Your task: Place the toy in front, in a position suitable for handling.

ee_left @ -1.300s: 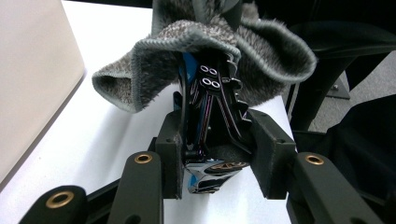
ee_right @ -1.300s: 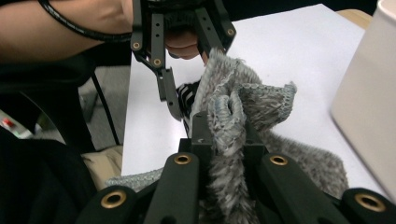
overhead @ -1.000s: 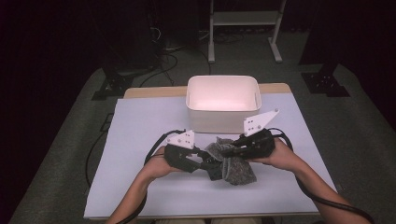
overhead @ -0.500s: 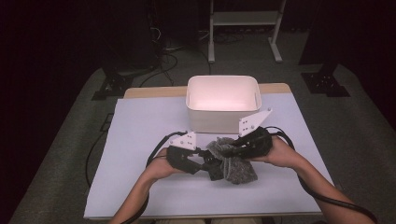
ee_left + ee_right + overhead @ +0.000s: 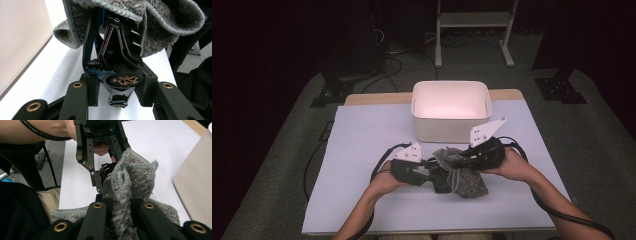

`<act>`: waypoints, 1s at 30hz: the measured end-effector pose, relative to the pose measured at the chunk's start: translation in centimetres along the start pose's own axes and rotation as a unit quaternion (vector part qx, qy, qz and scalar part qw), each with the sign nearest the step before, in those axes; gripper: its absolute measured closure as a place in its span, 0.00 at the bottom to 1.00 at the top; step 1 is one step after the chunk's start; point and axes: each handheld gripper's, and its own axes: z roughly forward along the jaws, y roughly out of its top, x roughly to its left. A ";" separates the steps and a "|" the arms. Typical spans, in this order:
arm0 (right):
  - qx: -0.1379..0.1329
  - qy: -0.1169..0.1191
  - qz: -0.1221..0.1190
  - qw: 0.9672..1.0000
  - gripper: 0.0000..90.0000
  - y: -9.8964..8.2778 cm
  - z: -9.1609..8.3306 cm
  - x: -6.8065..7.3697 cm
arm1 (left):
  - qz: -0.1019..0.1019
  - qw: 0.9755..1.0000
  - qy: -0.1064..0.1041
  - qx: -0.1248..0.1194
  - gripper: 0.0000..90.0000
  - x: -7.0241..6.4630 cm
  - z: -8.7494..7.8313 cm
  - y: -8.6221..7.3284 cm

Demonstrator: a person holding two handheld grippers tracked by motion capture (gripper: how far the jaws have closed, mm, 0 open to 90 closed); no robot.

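1. The left gripper (image 5: 442, 183) comes in from the left and the right gripper (image 5: 452, 161) from the right. Their tips almost meet over the white sheet (image 5: 362, 150), just in front of the white bin (image 5: 447, 132).
2. The left gripper's jaws have just been closing, with a small black toy motorcycle (image 5: 120, 75) between them. In the left gripper view the pads sit against either side of its bronze-disced wheel, so I'd call that a firm pinch.
3. The toy's long axis runs straight out along those jaws, away from the left hand and towards the right one. Its far end is tucked under the grey knitted cloth (image 5: 468, 181).
4. The right gripper's jaws are pressed together on a bunched fold of that cloth. The fold stands up between them in the right gripper view, and the rest sags onto the sheet below and to the right.
5. The cloth therefore lies directly ahead of the left claw, draped over the toy's nose and touching it. The right claw has it from the opposite side.
6. My guess is that the next move turns on that shared line (the two claws face each other along the toy). Pulling apart along it would slide the cloth off, and pushing together would cover more of the toy.
7. The bin is near, just beyond both claws.
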 end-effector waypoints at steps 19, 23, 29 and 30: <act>-0.001 -0.047 -0.031 0.998 0.66 -1.0 1.5 1.3 | 0.018 1.000 -0.002 0.017 0.66 -0.3 -1.0 0.1; 0.000 -0.066 -0.037 0.997 0.78 -1.2 1.5 1.5 | 0.015 1.000 0.003 0.016 0.66 -0.4 -0.9 0.2; 0.008 -0.049 -0.029 0.998 0.91 -1.5 0.5 1.3 | 0.023 1.000 -0.007 0.007 0.67 -0.4 -0.9 0.1; 0.005 -0.050 -0.022 0.999 0.91 -1.7 0.1 1.1 | 0.024 1.000 -0.008 0.006 0.67 -0.4 -0.9 0.1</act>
